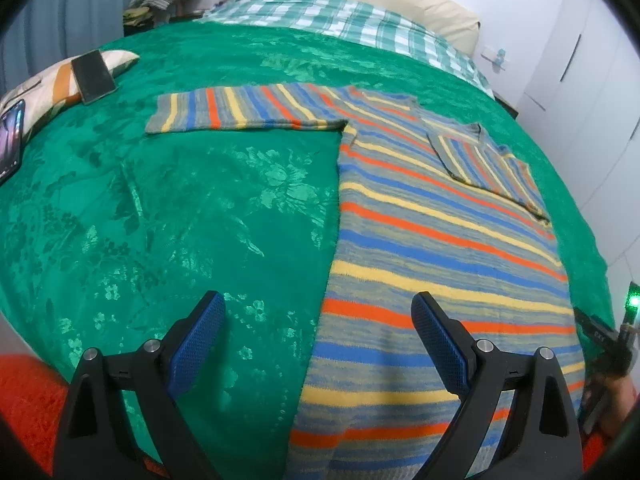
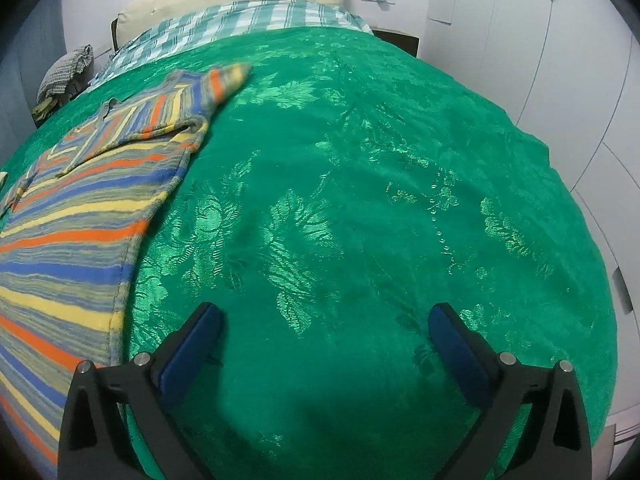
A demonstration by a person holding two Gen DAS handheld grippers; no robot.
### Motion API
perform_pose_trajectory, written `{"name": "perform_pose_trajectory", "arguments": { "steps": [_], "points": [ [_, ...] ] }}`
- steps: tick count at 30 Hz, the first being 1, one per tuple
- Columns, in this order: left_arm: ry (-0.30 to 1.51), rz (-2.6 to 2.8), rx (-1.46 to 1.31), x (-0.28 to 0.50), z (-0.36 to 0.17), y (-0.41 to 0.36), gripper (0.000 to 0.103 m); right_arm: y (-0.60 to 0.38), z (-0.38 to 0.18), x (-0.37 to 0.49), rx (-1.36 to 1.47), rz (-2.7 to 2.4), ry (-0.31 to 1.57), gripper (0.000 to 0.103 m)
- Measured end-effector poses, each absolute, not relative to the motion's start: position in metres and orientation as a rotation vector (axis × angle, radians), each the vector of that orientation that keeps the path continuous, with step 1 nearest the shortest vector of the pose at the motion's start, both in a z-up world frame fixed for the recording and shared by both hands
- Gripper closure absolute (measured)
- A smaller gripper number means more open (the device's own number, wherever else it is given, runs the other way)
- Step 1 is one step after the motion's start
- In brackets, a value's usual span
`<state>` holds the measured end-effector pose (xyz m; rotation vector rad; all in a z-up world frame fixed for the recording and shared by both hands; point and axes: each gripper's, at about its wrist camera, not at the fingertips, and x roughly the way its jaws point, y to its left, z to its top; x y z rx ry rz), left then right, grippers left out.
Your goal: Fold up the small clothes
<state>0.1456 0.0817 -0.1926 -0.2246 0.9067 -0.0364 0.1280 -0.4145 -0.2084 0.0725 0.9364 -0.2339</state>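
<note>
The knitted sweater striped in orange, blue, yellow and grey (image 1: 440, 232) lies flat on the green floral-damask bedspread (image 1: 200, 200). Its long axis runs from the hem near the camera away toward the headboard. One sleeve (image 1: 248, 110) stretches out sideways to the left; the other sleeve (image 1: 492, 168) is already laid across the chest.

The left gripper (image 1: 318, 340) hangs over the hem with its blue-padded jaws spread wide and nothing between them — the sweater's left edge runs up between the two fingers. The right gripper (image 2: 324, 344), jaws likewise spread and empty, sits over bare bedspread, with the sweater's right edge just off to its left.

The outstretched sleeve lies ahead of the left gripper, so that hand looks better placed to fold it in.

A dark phone (image 1: 94, 76) rests on a patterned pillow (image 1: 44, 88) at the far left. No writing is legible anywhere.
</note>
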Motion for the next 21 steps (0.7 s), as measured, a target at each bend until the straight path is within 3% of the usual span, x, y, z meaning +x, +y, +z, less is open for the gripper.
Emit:
{"name": "perform_pose_trajectory", "arguments": {
  "steps": [21],
  "points": [
    [0.909,-0.026,-0.226,0.1450,-0.1916,0.0848,0.008,-0.4153,-0.2089,0.1280,0.073,-0.233,0.935,0.000]
  ]
}}
